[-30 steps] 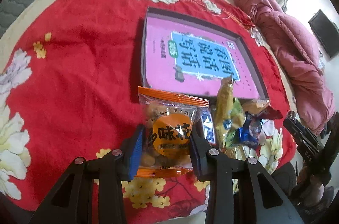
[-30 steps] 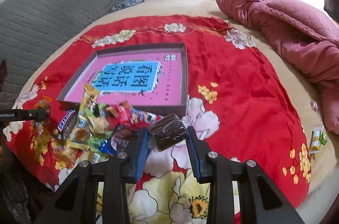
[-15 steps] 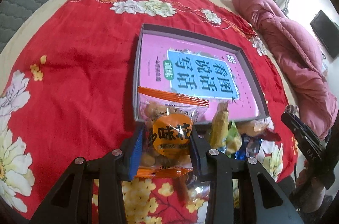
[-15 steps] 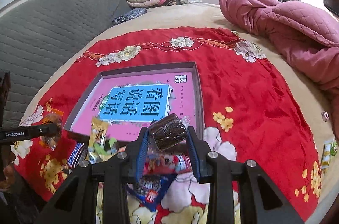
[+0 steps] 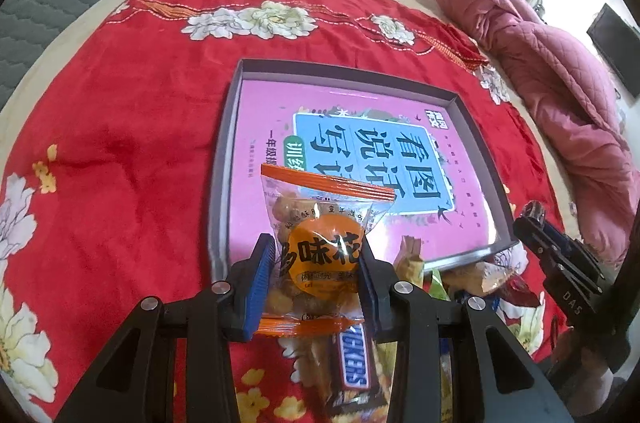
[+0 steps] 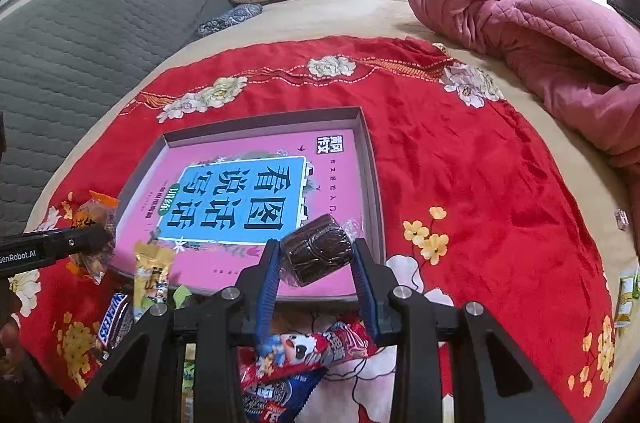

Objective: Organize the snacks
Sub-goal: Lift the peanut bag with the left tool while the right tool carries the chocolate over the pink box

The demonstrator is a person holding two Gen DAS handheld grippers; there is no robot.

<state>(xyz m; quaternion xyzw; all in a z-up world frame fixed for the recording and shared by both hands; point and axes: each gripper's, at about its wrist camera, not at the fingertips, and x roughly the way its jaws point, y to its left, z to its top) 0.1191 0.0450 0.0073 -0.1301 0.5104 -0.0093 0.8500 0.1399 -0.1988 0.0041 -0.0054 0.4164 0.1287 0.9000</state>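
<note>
Left wrist view first: the left gripper (image 5: 318, 275) has its blue pads clamped on both sides of a clear peanut packet (image 5: 320, 251) with orange sealed ends and a round orange label. So the jaws are only partly closed, stopped by the packet's width. The packet sticks up and forward from the fingers, and its upper half hangs over the near-left corner of the shallow box (image 5: 224, 159), which has a pink book (image 5: 360, 147) lying flat inside. Under the fingers, on the red floral blanket (image 5: 120, 127), there's a Snickers bar (image 5: 354, 367), and more loose wrappers lie off to the right by the box's near edge. The right gripper (image 5: 560, 263) pokes in from the right side of this view, but from here I can't see what it has.

Right wrist view: the right gripper (image 6: 316, 259) is pinching a dark brown chocolate cake (image 6: 318, 253) in clear wrap, one pad on each end, jaws narrowed onto it. It sits tilted between the fingertips, over the near-right part of the box (image 6: 370, 179), above the book's (image 6: 248, 199) pink border. Right below the gripper is a red wrapped snack (image 6: 316, 347) on the blanket (image 6: 480, 159). On the left you can see the left gripper (image 6: 90, 243) with its peanut packet (image 6: 94, 223) at the box's near-left corner, and a yellow packet (image 6: 152, 275) plus the Snickers bar (image 6: 116, 315) nearby. A pink quilt (image 6: 540, 35) is bunched up at the far right.
</note>
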